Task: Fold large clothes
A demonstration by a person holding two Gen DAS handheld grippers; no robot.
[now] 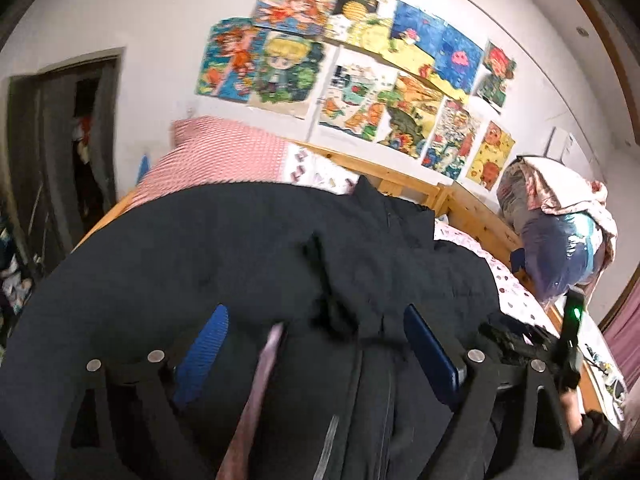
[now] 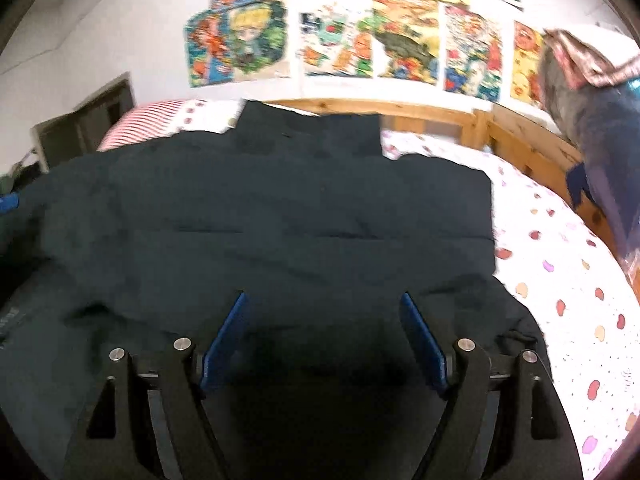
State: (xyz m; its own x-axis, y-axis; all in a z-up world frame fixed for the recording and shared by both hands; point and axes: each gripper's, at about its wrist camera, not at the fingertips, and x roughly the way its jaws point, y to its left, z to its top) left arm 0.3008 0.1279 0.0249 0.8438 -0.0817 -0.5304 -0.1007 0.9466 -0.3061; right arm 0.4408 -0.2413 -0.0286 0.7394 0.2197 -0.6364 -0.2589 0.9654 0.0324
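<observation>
Blue-padded fingers of the left gripper (image 1: 316, 344) stand wide apart above a dark coat (image 1: 248, 256), nothing pinched between them; the right gripper (image 2: 324, 340) also hangs open over the same cloth. Spread across a spotted bedsheet (image 2: 560, 280), the coat lies partly doubled, collar toward the wooden bed rail (image 2: 432, 116), with drawings (image 1: 360, 80) on the wall beyond. A clean next fold probably calls for pinching both layers at matching points near an edge, then lifting both hands evenly to avoid bunching.
</observation>
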